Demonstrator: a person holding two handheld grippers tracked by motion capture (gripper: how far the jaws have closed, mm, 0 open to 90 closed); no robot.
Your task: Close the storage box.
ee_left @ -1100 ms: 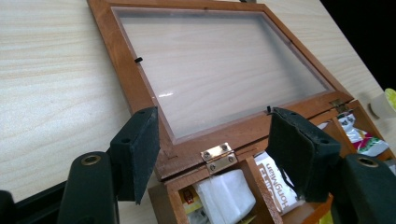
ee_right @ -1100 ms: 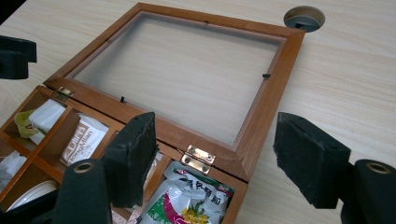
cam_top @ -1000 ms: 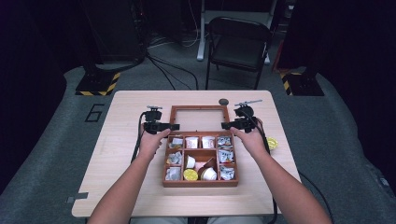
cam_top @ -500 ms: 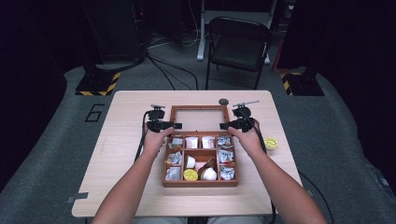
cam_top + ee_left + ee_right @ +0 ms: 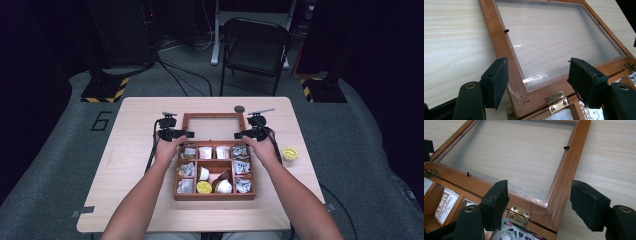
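Over lid (image 5: 212, 128) corners, both tongs (image 5: 189, 134) (image 5: 239, 135) agape.

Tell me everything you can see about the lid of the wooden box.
The lid is a reddish-brown wooden frame around a clear pane, through which the table shows. It lies fully open and flat on the table, behind the box, joined to it by small brass hinges. Small black clips hold the pane. The left tongs and right tongs each straddle a hinge-side corner, pads apart from the wood.
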